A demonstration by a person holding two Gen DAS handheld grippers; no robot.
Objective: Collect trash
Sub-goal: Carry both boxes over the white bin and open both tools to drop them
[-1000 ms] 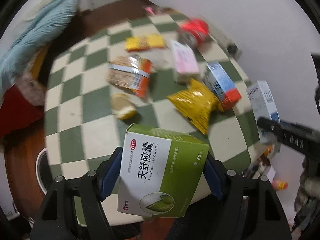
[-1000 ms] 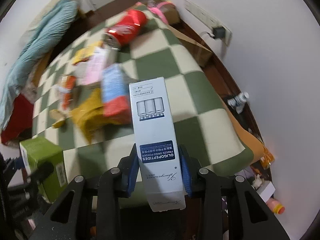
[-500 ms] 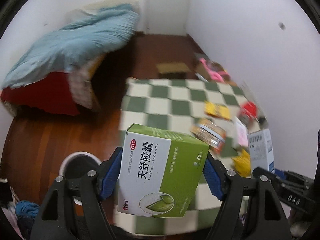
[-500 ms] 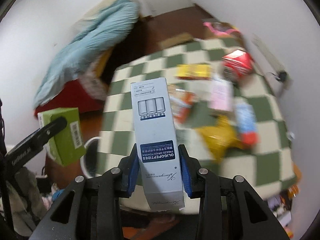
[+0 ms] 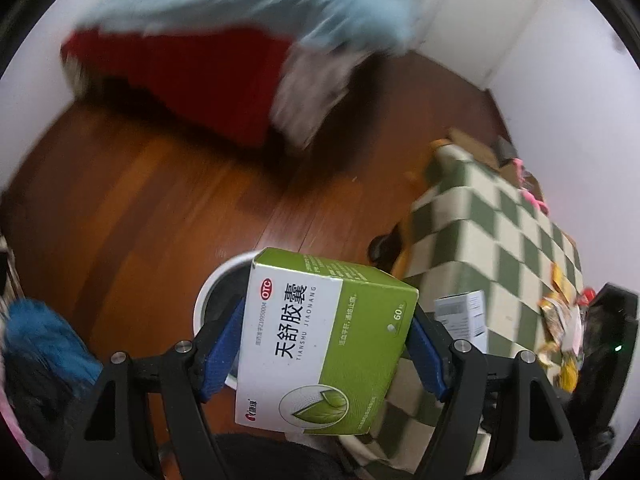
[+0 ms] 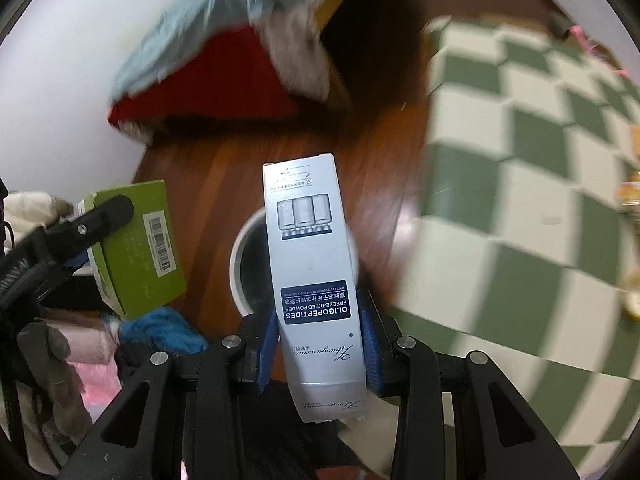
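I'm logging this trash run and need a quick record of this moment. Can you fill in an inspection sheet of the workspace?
Surface: checkered green-and-cream table; wooden floor beside it.
Job's things: green medicine box and white carton, both held; white-rimmed bin on the floor below them.
Clutter: yellow wrappers on the table's far part; blue fuzzy item on the floor.
Grippers: left claw shut on the green medicine box; right claw shut on the white carton.
Cables: nothing seen.
Surroundings: red bedding under a light blue blanket, white walls; the background is blurred.
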